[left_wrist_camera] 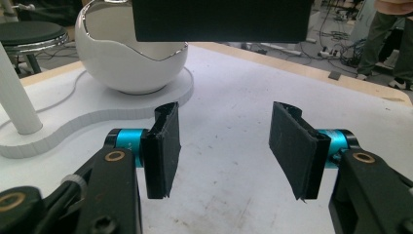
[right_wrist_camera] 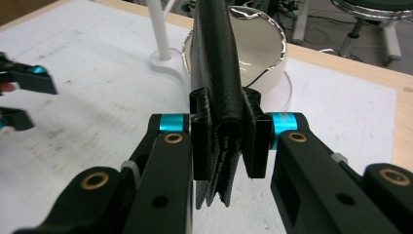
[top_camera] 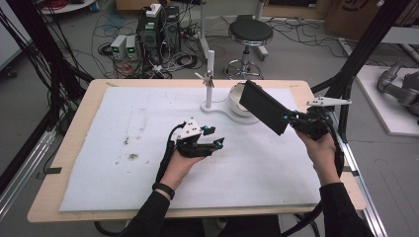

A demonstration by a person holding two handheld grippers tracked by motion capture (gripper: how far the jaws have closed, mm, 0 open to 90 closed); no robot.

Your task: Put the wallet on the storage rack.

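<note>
Even indoor light, soft shadows, slight blur

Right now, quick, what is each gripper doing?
Left gripper: open, holding nothing, above the white mat.
Right gripper: shut on the black wallet, held up near the white bowl.

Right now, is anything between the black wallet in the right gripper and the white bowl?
Nothing visible. The right gripper holds the black wallet in the air, its far end already over the white bowl. The white post stands to one side.
</note>
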